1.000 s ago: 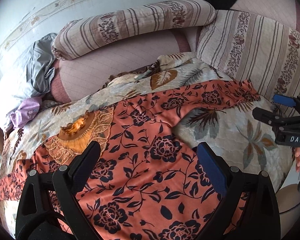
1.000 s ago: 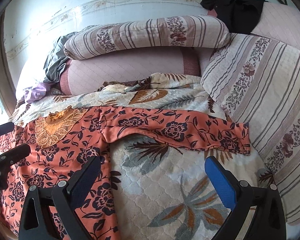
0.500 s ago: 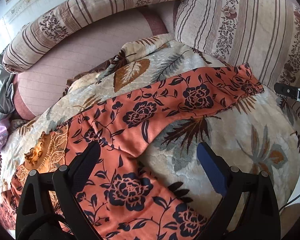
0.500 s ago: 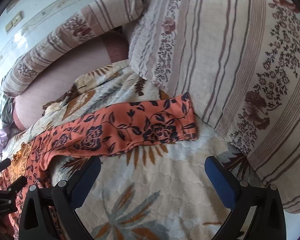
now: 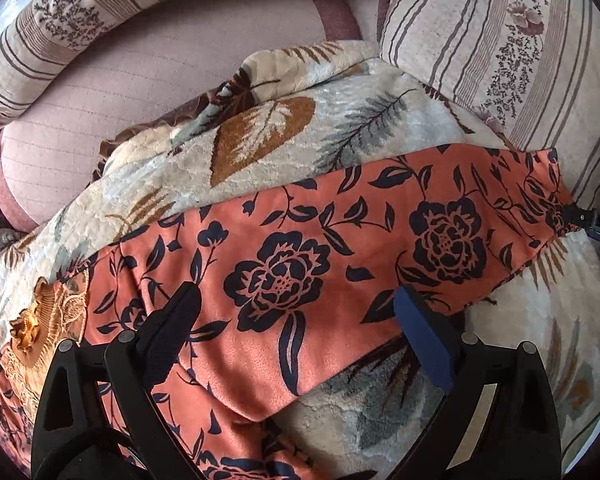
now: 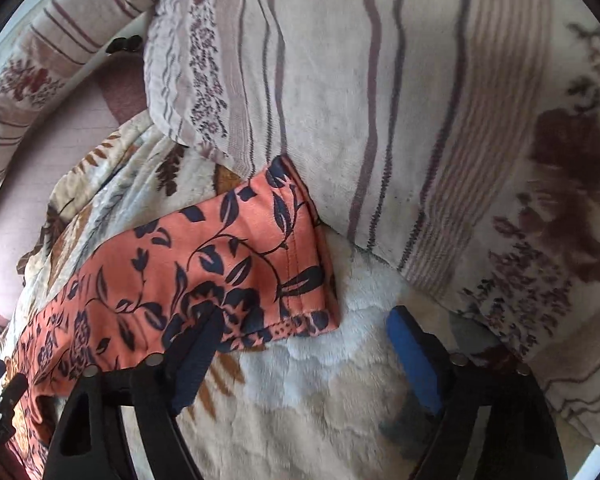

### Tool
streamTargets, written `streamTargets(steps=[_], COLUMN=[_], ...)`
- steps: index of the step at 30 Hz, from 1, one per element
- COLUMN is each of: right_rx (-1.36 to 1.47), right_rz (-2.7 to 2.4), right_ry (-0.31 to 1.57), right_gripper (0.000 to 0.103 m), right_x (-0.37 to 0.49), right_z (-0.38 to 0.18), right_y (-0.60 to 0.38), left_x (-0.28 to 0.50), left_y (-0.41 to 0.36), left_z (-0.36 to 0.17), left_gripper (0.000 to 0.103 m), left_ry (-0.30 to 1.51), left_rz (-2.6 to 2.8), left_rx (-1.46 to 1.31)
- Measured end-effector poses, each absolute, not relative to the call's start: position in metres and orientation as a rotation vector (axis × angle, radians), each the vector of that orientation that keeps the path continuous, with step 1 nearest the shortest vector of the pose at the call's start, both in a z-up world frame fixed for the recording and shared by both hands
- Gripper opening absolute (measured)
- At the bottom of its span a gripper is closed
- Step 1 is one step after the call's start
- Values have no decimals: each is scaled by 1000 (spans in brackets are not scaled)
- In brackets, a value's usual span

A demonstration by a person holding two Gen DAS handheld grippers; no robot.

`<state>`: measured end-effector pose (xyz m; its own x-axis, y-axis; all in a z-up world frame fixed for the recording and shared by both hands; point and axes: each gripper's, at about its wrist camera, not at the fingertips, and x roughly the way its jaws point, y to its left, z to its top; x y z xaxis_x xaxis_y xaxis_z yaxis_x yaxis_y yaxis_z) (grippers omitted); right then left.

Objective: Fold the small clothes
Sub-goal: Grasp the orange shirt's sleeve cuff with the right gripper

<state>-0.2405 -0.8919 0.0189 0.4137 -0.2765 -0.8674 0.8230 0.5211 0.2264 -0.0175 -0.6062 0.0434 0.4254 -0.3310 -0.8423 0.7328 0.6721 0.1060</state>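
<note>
An orange top with dark navy flowers (image 5: 284, 280) lies spread on a leaf-patterned blanket (image 5: 284, 128), its sleeve stretched out to the right. My left gripper (image 5: 296, 308) is open just above the sleeve near the armpit. My right gripper (image 6: 304, 328) is open at the sleeve's cuff (image 6: 296, 264); its left finger (image 6: 200, 344) lies over the cuff's lower edge, its blue-padded right finger (image 6: 412, 348) over the blanket. The right gripper's tip shows at the cuff in the left wrist view (image 5: 596, 224). An embroidered neckline (image 5: 40, 320) shows at the lower left.
A striped floral cushion (image 6: 380, 100) stands right behind the cuff. A long striped bolster (image 5: 80, 12) and a pink backrest (image 5: 148, 80) lie along the back. The left gripper shows at the lower left edge of the right wrist view (image 6: 0, 392).
Both grippers have moved forward and down toward the sleeve. The right one has swung right and closed in on the cuff; the left one has come over the sleeve near the armpit.
</note>
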Motion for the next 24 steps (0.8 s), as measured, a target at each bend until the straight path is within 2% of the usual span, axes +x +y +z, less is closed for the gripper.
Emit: streamTargets(steps=[2, 4, 5, 6, 7, 11, 14, 15, 22, 23, 24], right_rx=[728, 712, 712, 707, 711, 730, 727, 713, 618, 622, 623], right_rz=[-793, -810, -816, -829, -830, -785, -679, -640, -401, -407, -418], right_ry=[884, 874, 872, 877, 880, 812, 734, 714, 663, 652, 647], right_gripper=[74, 65, 49, 28, 20, 7, 5, 1, 1, 1, 10], right_x=[-237, -234, -232, -231, -230, -227, -218, -212, -151, -148, -148], right_z=[12, 13, 13, 14, 15, 31, 57, 66, 125, 130, 131], right_y=[-897, -899, -900, -900, -900, -894, -876, -866, -779, -775, -772], left_x=[-10, -4, -2, -1, -1, 5, 16, 21, 43, 44, 44], left_y=[-608, -607, -605, -602, -598, -574, -548, -538, -466, -459, -453], left_z=[28, 14, 8, 6, 7, 28, 51, 58, 102, 104, 106], left_gripper=[98, 98, 98, 98, 98, 98, 98, 98, 98, 98, 98], left_ry=[956, 1017, 1047, 1062, 1058, 1029, 1048, 1058, 1065, 1053, 1037], left_rz=[-690, -690, -693, -697, -702, -724, -755, -764, -713, -704, -689], left_rx=[513, 515, 512, 504, 492, 427, 331, 296, 109, 118, 134])
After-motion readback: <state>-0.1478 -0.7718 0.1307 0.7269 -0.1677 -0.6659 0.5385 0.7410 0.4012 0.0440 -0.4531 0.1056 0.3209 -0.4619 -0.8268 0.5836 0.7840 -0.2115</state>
